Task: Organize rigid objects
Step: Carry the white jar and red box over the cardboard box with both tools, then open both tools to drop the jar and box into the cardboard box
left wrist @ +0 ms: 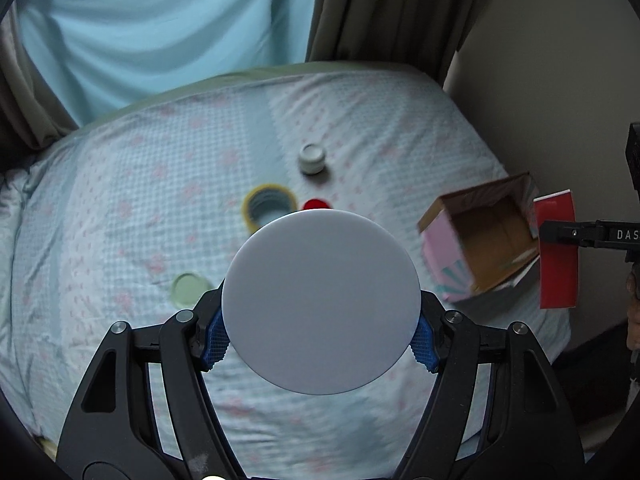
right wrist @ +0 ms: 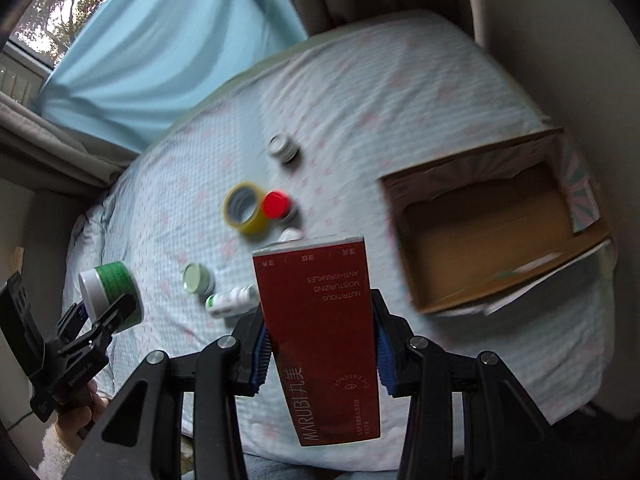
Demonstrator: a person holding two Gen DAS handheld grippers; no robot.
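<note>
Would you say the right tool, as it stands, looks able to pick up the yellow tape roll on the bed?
Probably not yet: the right tool is shut on a red cardboard carton, so although the yellow tape roll lies unobstructed, its jaws are occupied.

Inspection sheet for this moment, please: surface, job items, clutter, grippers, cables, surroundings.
Surface: bed sheet, pale blue, patterned, wrinkled.
Job's things: open cardboard box, nothing visible inside; tape roll; red-capped bottle; small grey jar; pale green lid; white-and-green bottle lying down.
Clutter: nothing seen.
Grippers: left gripper shut on green-labelled white jar; right gripper shut on red carton; both lifted off the bed.
Cables: nothing seen.
Surroundings: blue curtain, window, wall.
</note>
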